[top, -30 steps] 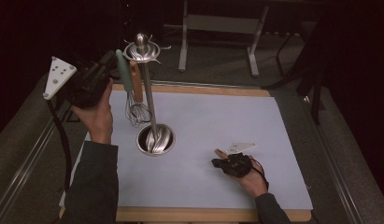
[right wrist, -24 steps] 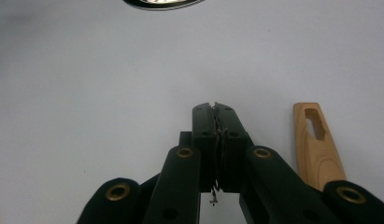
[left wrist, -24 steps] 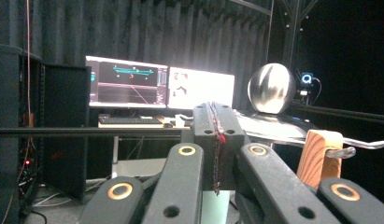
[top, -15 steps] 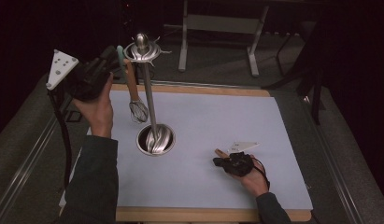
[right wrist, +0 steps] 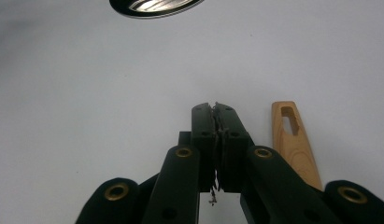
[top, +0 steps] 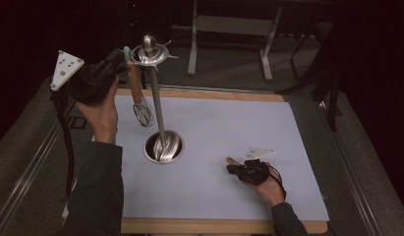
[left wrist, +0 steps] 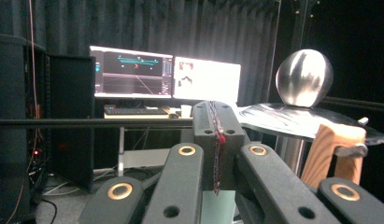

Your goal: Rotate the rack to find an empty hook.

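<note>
The stand (top: 162,147) rises from the middle-left of the table (top: 298,128), its base on the mat. A whisk (top: 142,109) hangs from the stand's top disc (top: 149,54), left of the pole. The left gripper (top: 122,66) is raised just left of the disc, beside the whisk's handle. The right gripper (top: 235,168) lies on the mat right of the base, a wooden handle (right wrist: 292,142) just beside its fingers

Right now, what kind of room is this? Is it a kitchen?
Probably a lab or recording studio, not a kitchen: computer monitors glow against dark curtains, and the whisk hangs on a stand over a papered worktable.
</note>
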A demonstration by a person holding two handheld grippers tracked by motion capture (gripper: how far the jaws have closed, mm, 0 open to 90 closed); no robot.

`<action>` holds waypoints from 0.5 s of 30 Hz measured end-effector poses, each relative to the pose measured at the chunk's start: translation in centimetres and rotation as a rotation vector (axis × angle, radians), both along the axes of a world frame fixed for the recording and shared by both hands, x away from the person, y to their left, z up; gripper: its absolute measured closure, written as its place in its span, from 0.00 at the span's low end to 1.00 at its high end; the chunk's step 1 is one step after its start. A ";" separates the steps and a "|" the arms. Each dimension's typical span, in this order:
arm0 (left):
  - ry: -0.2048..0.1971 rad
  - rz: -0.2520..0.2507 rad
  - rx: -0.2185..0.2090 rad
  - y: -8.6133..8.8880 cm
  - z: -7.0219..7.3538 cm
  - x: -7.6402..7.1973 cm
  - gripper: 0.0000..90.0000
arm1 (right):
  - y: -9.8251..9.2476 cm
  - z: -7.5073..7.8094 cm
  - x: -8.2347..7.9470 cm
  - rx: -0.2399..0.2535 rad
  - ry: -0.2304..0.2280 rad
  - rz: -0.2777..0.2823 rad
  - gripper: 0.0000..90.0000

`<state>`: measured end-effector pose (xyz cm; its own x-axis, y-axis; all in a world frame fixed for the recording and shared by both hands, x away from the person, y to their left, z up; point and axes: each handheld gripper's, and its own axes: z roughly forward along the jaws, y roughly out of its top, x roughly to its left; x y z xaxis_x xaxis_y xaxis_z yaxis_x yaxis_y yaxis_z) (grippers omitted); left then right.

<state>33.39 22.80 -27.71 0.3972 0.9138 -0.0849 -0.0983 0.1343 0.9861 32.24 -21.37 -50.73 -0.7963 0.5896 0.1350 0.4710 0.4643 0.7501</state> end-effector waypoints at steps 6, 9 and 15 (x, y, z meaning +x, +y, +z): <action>0.004 -0.005 0.015 0.6 0.0 -0.6 1.00 | -0.6 0.1 0.1 0.005 -0.005 -0.023 0.93; 0.019 -0.005 0.040 1.0 -0.2 -0.5 1.00 | -1.0 0.3 0.2 0.010 -0.006 -0.033 0.92; 0.051 0.000 0.074 1.9 -0.9 -0.7 1.00 | -1.7 0.9 0.1 0.018 -0.011 -0.048 0.92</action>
<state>32.68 24.72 -28.59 0.3937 0.9185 -0.0371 -0.0479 0.0608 0.9970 32.39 -23.08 -49.88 -0.7684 0.6251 0.1370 0.4841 0.4277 0.7634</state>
